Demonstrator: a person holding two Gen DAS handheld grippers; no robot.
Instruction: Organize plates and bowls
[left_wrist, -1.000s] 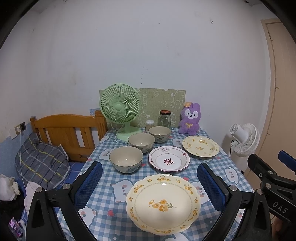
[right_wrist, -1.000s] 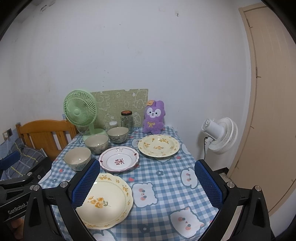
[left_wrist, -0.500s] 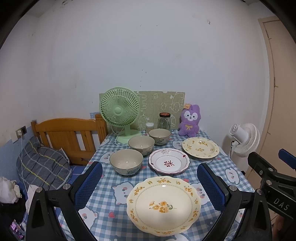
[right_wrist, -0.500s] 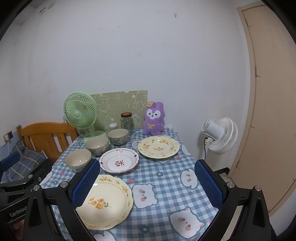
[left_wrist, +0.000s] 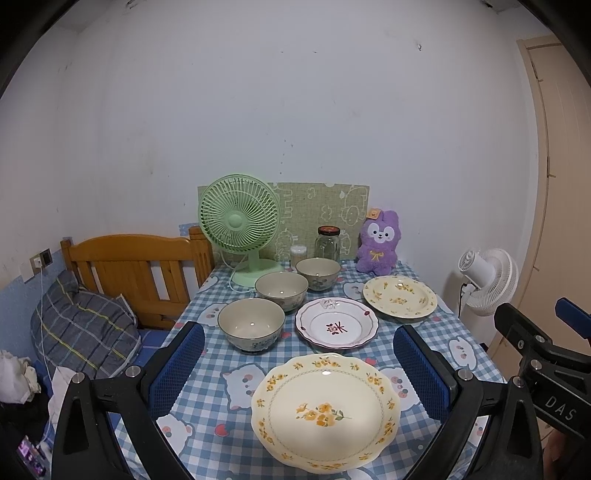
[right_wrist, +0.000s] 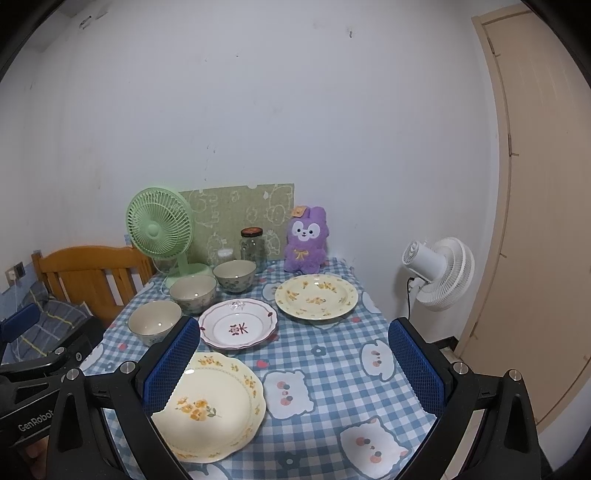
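Both tools are held level above the near edge of the table (left_wrist: 424, 332), jaws spread wide and holding nothing. The left gripper (left_wrist: 298, 365) has blue ribbed pads on black fingers; the body of the right gripper (right_wrist: 293, 363), seen at its right, reads "DAS". In the right view, the left tool's body reads "GenRobot".

Directly between and just ahead of the left gripper's fingers lies the near plate (left_wrist: 325, 410), cream, glossy, scalloped, with yellow flowers at centre and rim. For the right gripper it sits ahead-left, partly behind its left pad.

Further ahead of the left gripper is a white plate (left_wrist: 337, 327) with a maroon-edged wavy rim and a red motif, too small to read. Left of it stands the nearest bowl (left_wrist: 251, 324), beige, glazed, round, with blue pattern outside. Two more bowls (left_wrist: 281, 289) run diagonally away, close together. Ahead-right rests the far plate (left_wrist: 400, 296), cream with yellow flowers, deeper.

At the back stand a green fan (left_wrist: 239, 221), a glass jar (left_wrist: 327, 244) and a purple plush (left_wrist: 378, 242). The tablecloth is blue-and-white check with cat faces.
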